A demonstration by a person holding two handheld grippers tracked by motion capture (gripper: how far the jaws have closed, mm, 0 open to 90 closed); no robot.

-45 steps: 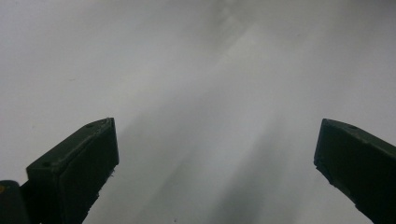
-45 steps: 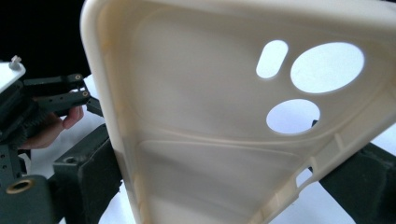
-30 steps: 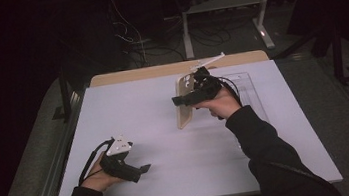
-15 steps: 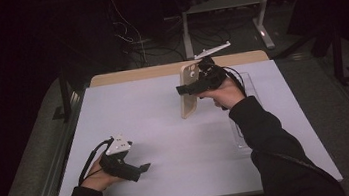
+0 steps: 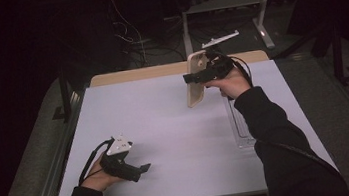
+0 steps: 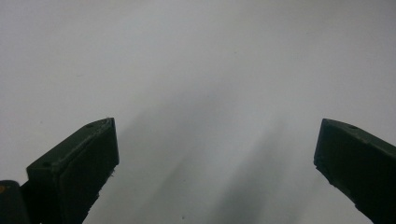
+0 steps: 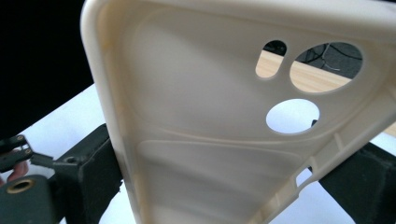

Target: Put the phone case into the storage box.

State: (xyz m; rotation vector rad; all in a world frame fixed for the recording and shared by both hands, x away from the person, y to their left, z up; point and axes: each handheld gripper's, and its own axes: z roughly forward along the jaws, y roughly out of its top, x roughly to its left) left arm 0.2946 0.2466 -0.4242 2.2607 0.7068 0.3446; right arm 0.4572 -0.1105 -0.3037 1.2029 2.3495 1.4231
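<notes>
**Observer:** Which step are you on?

**Operator:** The carry, as I judge it. My right gripper [image 5: 196, 77] holds the cream-coloured soft plastic phone case [image 5: 194, 79] lifted off the white tabletop [image 5: 165, 124], standing nearly upright on its long axis, out toward one o'clock from the tabletop's middle.

**Observer:** How does the case sit in the jaws?

**Operator:** In the right gripper view the phone case [image 7: 224, 121] runs between the two black jaws, one pressed against each long edge, so they pinch it across its width. I'm looking into its hollow inner face, with the camera cut-outs at about two o'clock.

**Observer:** And your left hand?

**Operator:** The left gripper [image 5: 146, 168] rests low near seven o'clock on the tabletop, well apart from the case. Its jaws are spread wide with bare white surface between them.

**Observer:** What does the next move call for?

**Operator:** My guess is a placement. There's a clear, flat plastic tray [image 5: 243, 130] lying just beside my right forearm, around four o'clock. I'd need to tilt the case back toward flat and lower it without letting the soft edges buckle or slip in the pinch, then release only once it's supported.
</notes>
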